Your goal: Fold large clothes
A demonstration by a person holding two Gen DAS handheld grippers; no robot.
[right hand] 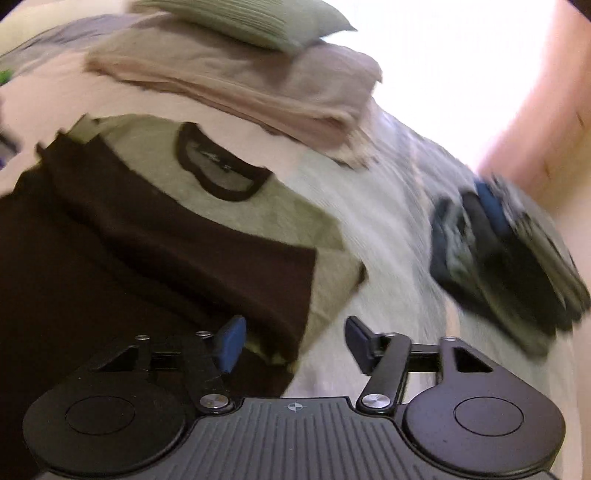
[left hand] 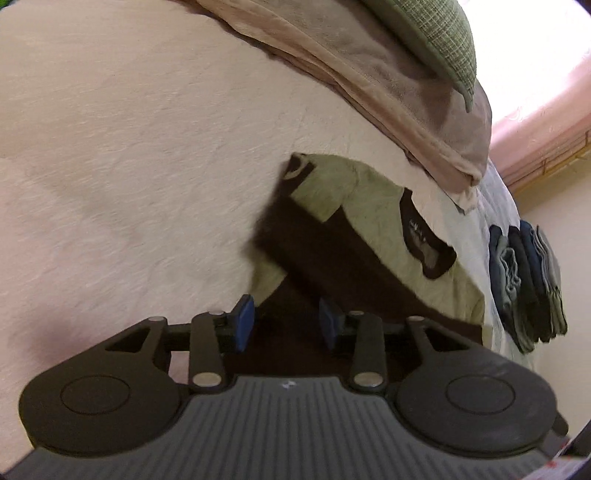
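From my left gripper I see blue pads standing partly apart over dark brown cloth; whether they pinch any of it I cannot tell, since the cloth under the fingers is lost in shadow. My right gripper has its jaws well apart, with the shirt's lower corner lying between them and no pad pressing on it. The shirt is soft knit, pale olive with a dark brown collar and a wide brown fold laid across its chest; it lies flat on the bed, whose cover is pale, pinkish and slightly fuzzy. The right view is smeared, so seams are hard to read. Beyond the shirt sits a stack of folded beige blankets topped by a green woven pillow. To the right, a pile of folded dark clothes rests near the bed's edge. Left of the shirt the cover lies bare and wide.
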